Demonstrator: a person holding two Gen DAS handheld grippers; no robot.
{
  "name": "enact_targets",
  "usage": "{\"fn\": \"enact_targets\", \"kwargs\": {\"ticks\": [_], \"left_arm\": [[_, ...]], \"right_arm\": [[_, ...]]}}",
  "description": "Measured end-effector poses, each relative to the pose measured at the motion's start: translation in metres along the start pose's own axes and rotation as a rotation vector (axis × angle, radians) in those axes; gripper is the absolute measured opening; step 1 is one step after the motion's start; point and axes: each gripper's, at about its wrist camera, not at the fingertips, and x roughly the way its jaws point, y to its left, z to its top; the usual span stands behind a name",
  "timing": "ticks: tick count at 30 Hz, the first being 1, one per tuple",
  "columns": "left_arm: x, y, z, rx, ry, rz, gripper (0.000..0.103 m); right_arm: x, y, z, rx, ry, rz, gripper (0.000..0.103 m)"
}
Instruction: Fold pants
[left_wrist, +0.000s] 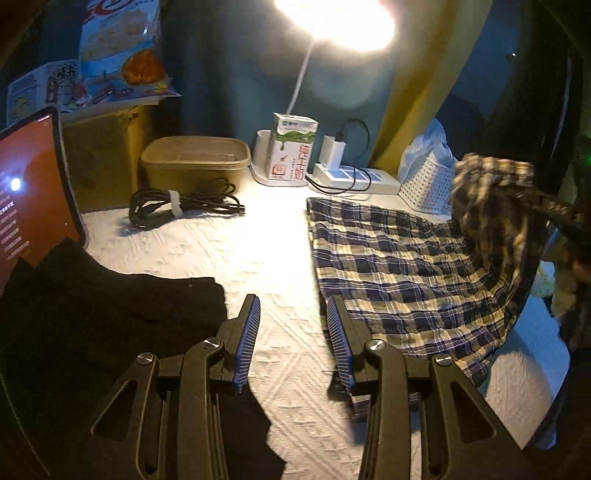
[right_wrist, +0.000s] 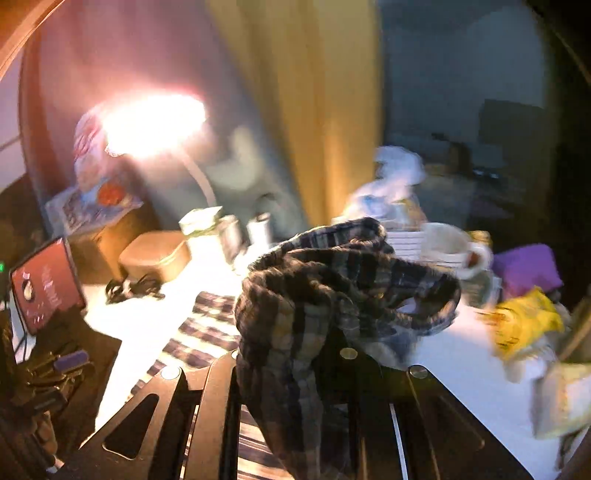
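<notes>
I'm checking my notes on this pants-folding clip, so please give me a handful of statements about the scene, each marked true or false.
1. The left claw is open with nothing between its pads. True.
2. The right claw is shut on the plaid pants. True.
3. The plaid pants lie entirely flat. False: one end is lifted and bunched up at the right claw.
4. A milk carton stands upright beside a tan container. True.
5. The coiled black cable lies on top of the pants. False: it lies on the white cloth, apart from them.
</notes>
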Motion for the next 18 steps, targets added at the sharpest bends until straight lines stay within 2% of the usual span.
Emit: {"fn": "enact_targets", "kwargs": {"ticks": [5,12,14,15,16,18], "left_arm": [[-0.003,0.014,-0.002,-0.017,0.003,0.014,0.037],[-0.002,0.019,-0.005,-0.014,0.018,0.030,0.037],[-0.001,0.018,-0.003,-0.009,0.021,0.035,0.037],[0.000,0.017,-0.001,-0.006,0.022,0.034,0.037],[0.001,0.016,0.000,-0.003,0.022,0.033,0.037],[0.003,0.010,0.005,0.012,0.022,0.032,0.037]], "right_arm": [[0.052,0.063,-0.011,-0.104,0.097,0.071,0.015],[0.105,0.115,-0.048,-0.172,0.261,0.144,0.016],[0.111,0.120,-0.055,-0.185,0.297,0.153,0.025],[0.110,0.119,-0.055,-0.181,0.295,0.167,0.040],[0.107,0.118,-0.055,-0.175,0.287,0.195,0.060],[0.096,0.115,-0.053,-0.169,0.257,0.237,0.080]]}}
